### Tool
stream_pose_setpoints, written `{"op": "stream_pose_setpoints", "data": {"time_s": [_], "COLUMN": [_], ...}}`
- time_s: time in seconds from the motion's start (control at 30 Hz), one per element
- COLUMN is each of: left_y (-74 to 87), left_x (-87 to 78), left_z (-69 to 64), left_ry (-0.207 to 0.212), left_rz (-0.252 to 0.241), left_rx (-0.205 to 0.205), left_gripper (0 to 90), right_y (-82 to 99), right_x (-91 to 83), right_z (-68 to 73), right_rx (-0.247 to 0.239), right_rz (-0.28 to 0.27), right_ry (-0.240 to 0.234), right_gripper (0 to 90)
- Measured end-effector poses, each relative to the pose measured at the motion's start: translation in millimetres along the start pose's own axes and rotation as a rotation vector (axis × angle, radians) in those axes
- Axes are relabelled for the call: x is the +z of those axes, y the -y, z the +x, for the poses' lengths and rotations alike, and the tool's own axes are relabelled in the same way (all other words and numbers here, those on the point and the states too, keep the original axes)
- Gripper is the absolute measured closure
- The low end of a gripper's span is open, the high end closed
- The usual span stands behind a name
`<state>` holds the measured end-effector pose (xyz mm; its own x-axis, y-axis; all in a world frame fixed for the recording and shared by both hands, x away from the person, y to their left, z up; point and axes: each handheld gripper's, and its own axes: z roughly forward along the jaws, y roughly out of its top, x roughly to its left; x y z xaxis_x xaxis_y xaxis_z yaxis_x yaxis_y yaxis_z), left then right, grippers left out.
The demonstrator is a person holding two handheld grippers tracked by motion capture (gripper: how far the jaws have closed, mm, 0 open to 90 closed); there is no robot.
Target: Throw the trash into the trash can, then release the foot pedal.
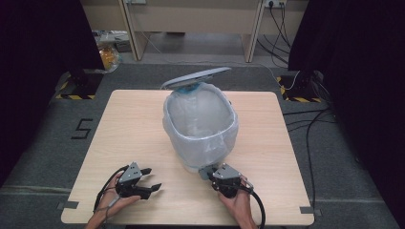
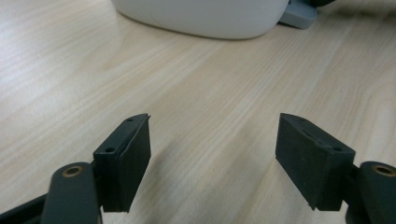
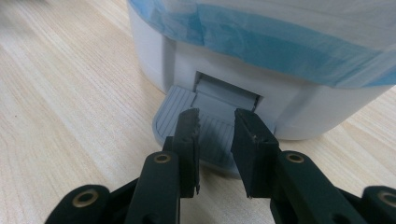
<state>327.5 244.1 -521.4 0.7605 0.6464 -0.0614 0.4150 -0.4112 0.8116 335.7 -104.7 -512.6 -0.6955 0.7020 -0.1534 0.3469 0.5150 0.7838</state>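
Item: pedal bin [image 1: 200, 129], white body, lined with a translucent bag [image 1: 224, 138] whose blue-tinted edge folds over the rim; stands near the middle of the table [image 1: 133, 138], slightly toward the person's side. Lid [image 1: 197, 78], grey, raised and tilted back at the far rim, so the opening step appears done. Pedal [image 3: 182, 119], grey and ribbed, projects from a recess at the foot of the bin on the near side. Right tool [image 3: 215, 140]: jaws drawn close together with a narrow gap, nothing clamped between them, tips resting on or just over the pedal, apparently pressing it down to hold the lid up; in the high view it sits at the base of the bin [image 1: 222, 175], held by the right hand [image 1: 237, 202]. Left tool [image 2: 215, 154]: jaws wide apart, empty, low over bare table with the bin base ahead; in the high view it sits near the front left edge [image 1: 143, 183], well apart from the bin. Remaining, as judged: nothing lies in the bin or in either tool, so whatever is to go in or come out is yet to be handled, and the lid is yet to be lowered. Surface: pale wood-grain table, rounded corners. Room: grey carpet floor [image 1: 43, 138] with a taped numeral, black curtains at both sides, cables at the right, pale furniture legs beyond.
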Motion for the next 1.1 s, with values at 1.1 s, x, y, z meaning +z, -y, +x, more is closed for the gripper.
{"op": "stream_pose_setpoints", "data": {"time_s": [1.1], "left_y": [1.6], "left_x": [3.8], "left_z": [-5.7], "left_ry": [-0.019], "left_rz": [0.098], "left_rx": [0.024], "left_gripper": [15.7], "right_y": [0.0], "right_x": [-0.1], "right_z": [0.3], "right_rx": [-0.003], "right_rz": [0.001], "right_ry": [0.002], "right_gripper": [70.9]}}
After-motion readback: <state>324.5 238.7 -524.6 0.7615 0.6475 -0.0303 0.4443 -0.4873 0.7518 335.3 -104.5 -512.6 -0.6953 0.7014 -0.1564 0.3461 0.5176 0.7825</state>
